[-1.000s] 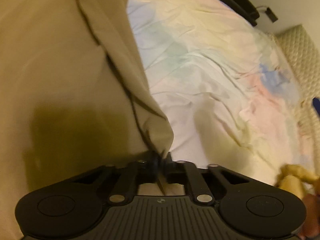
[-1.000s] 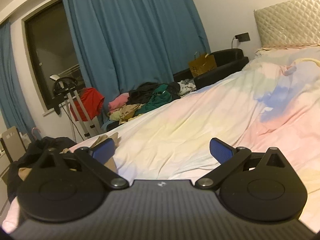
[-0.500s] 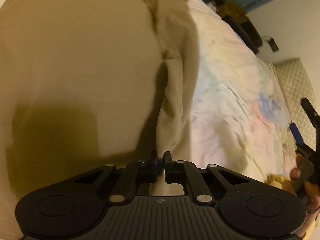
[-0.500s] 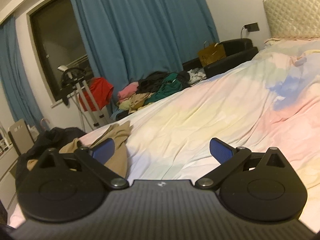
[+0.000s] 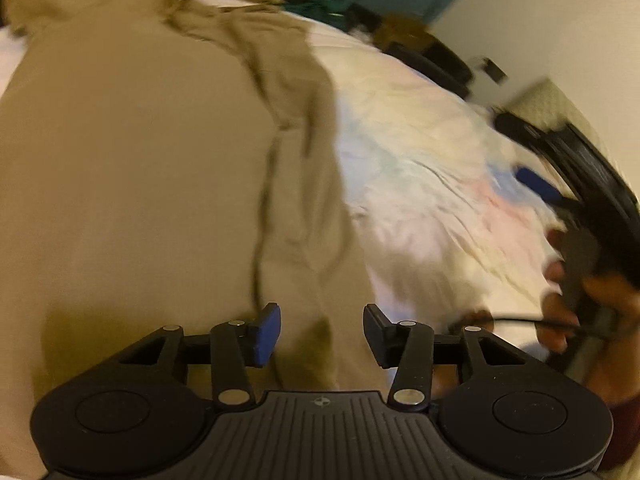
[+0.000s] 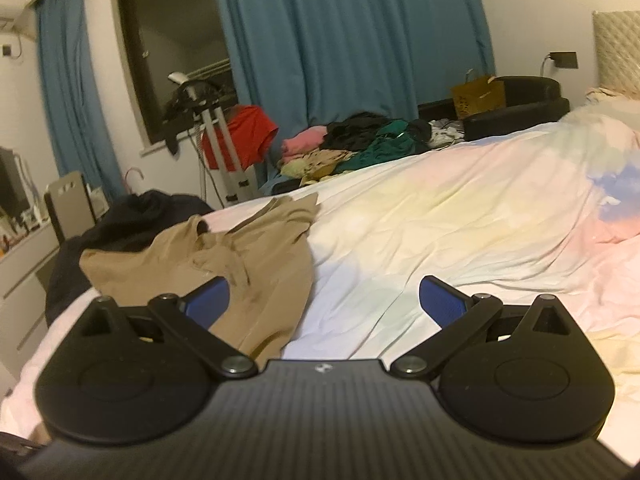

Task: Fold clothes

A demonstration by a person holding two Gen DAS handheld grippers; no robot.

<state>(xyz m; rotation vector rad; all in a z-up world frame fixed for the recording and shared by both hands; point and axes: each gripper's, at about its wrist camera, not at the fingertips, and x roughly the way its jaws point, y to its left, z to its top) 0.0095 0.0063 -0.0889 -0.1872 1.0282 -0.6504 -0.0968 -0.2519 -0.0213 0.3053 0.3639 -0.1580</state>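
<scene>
Both jaws gape empty, so I'd pinch the tan garment (image 5: 132, 184) at its 6 o'clock hem on the bed (image 6: 460, 216), evenly.

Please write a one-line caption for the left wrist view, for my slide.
Open left gripper above the tan garment lying on the pastel bedsheet.

Dim warm yellowish indoor light, fisheye bending at edges, motion blur across left wrist view.
</scene>
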